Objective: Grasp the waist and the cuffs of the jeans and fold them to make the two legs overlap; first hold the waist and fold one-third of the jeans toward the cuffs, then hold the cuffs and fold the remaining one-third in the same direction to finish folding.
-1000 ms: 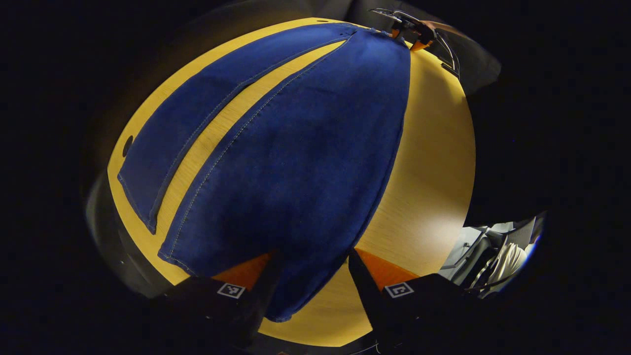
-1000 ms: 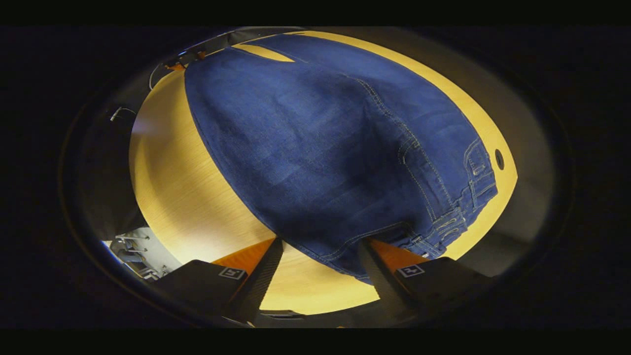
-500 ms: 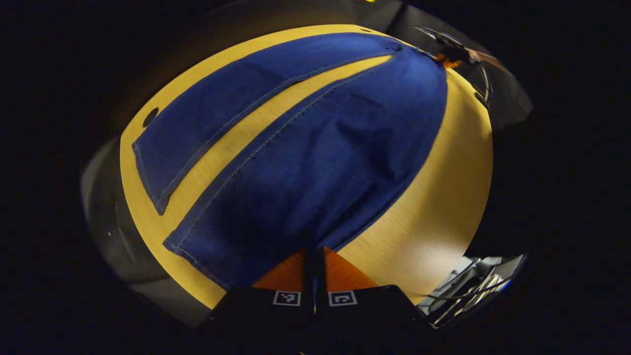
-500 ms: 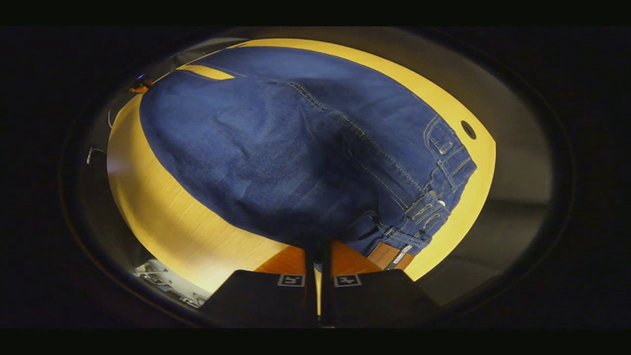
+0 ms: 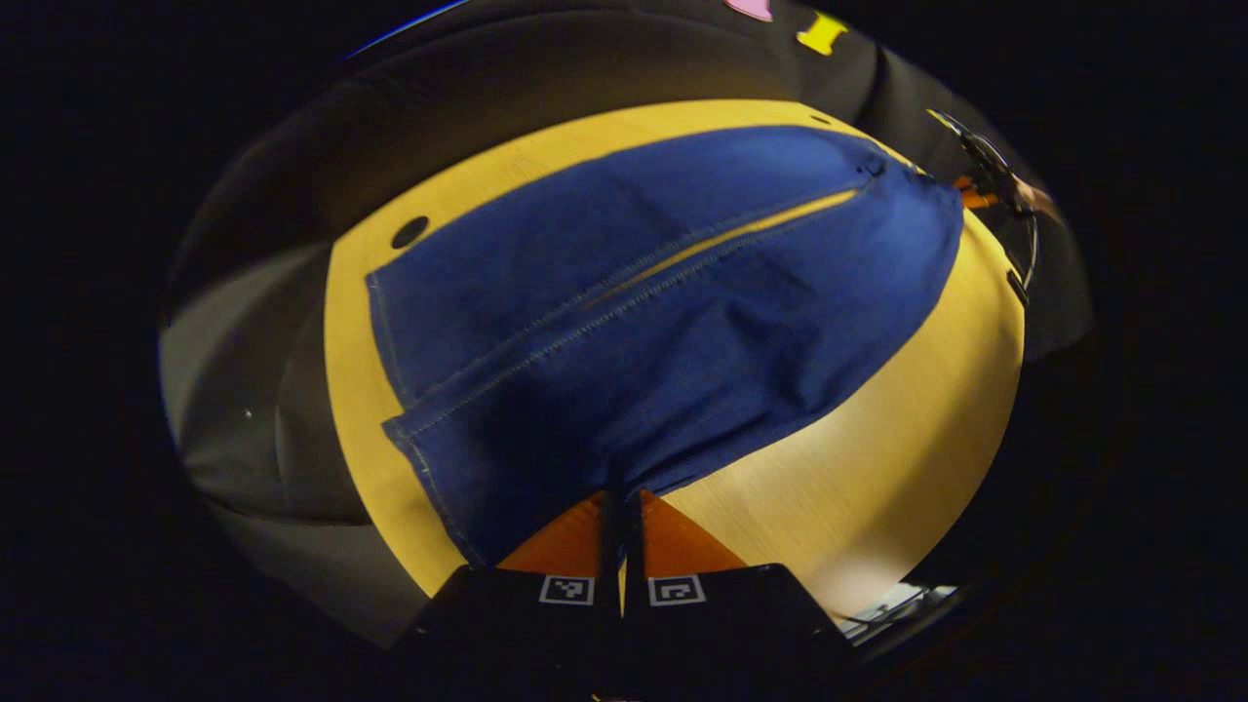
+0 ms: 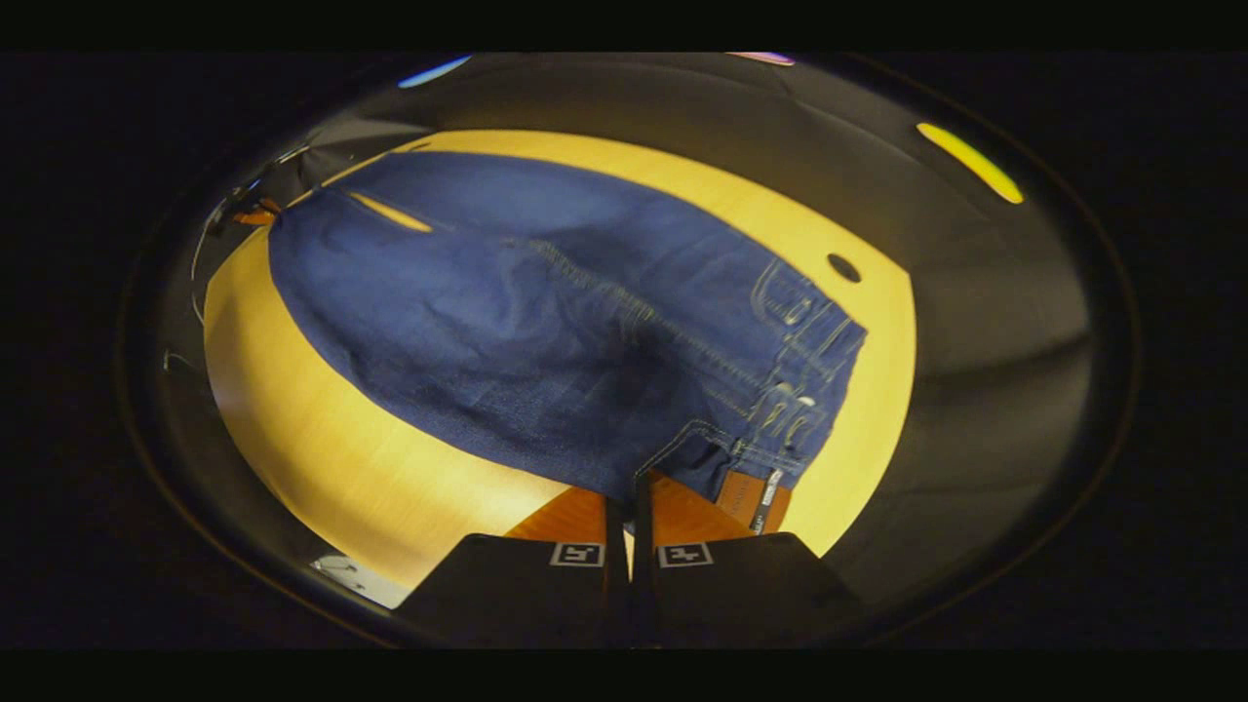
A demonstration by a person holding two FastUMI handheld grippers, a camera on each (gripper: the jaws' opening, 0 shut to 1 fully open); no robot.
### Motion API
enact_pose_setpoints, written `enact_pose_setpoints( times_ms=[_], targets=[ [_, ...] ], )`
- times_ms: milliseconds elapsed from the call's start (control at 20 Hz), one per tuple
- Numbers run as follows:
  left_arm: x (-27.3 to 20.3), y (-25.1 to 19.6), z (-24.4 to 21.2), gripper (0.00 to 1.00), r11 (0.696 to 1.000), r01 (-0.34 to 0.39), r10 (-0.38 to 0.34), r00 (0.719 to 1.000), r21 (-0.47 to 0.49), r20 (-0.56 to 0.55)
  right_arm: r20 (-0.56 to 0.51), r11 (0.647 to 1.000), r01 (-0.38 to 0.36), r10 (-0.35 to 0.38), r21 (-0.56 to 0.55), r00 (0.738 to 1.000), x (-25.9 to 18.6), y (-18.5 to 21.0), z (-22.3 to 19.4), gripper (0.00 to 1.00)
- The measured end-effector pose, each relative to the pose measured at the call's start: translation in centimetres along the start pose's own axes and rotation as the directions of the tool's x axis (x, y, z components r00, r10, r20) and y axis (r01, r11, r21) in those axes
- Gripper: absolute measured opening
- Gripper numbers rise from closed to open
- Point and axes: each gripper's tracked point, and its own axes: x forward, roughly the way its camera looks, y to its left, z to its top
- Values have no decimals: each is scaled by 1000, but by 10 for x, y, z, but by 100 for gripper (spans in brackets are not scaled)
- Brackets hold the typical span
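Note:
Blue jeans [image 5: 634, 292] lie lengthwise on a yellow wooden table [image 5: 877, 468]. In the left gripper view my left gripper [image 5: 620, 502] is shut on the cuff edge of the near leg, which is lifted and drawn toward the far leg; a thin strip of table shows between the legs. The other gripper [image 5: 985, 185] shows small at the far waist end. In the right gripper view the jeans [image 6: 507, 312] stretch away, and my right gripper [image 6: 624, 487] is shut on the near corner of the waistband [image 6: 780, 390], which is raised. The left gripper [image 6: 249, 210] appears far off at the cuffs.
A round dark hole [image 5: 409, 232] sits in the table near the far cuff, and another hole [image 6: 843, 267] lies beyond the waistband. The table edge [image 6: 322, 546] runs close below both grippers. Grey floor and dark booth wall surround the table.
Both grippers went from open around the denim edge to shut on it, then rose and carried the near leg toward the far leg, narrowing the gap between the legs.

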Motion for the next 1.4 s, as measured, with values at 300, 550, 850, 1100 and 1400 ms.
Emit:
enact_pose_setpoints(
  times_ms=[300, 550, 850, 1100, 1400],
  targets=[
    [-50, 42, 101, 6, 984, -109, 134, 973, -138, 188, 266, 970, 238, -241, 46, 933, -74, -55, 125, 0],
    [-15, 72, 150, 6, 956, -202, 229, 967, -214, 114, 265, 954, 284, -299, 94, 917, -22, -89, 184, 5],
    [43, 110, 173, 6, 917, -327, 352, 932, -226, 80, 191, 945, 307, -324, 112, 927, 68, -100, 208, 8],
    [30, 120, 179, 68, 880, -343, 405, 903, -328, 144, 182, 941, 182, -240, 286, 954, 92, -93, 205, 17],
    [-71, 82, 235, 89, 884, -266, 419, 815, -384, 401, 348, 905, 106, -263, 411, 900, 26, -112, 246, 98]
  ],
)
